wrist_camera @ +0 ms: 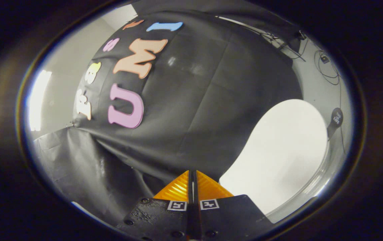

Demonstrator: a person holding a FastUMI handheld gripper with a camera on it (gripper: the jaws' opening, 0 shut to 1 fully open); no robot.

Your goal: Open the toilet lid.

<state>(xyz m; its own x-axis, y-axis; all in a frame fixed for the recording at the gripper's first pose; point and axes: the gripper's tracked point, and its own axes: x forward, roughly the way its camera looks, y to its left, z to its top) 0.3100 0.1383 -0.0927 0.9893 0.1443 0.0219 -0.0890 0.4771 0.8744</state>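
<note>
The gripper (192, 174) has its jaws closed tight, the two tips pressed together with nothing between them. The white toilet lid (278, 154) sits at about 2 o'clock from the tips, just beside them and apart from them. It looks raised, with its flat face toward the camera. Black cloth (195, 100) hangs beyond the jaws. Some thin cables (328, 72) run on the pale wall (315, 85) past the lid.

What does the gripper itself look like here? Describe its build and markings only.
The gripper has two wedge-shaped fingers with ribbed faces that taper to a point, pressed together with only a thin seam between. Each sits on a dark, textured block with screw heads, and each block carries a small square black-and-white marker.
</note>
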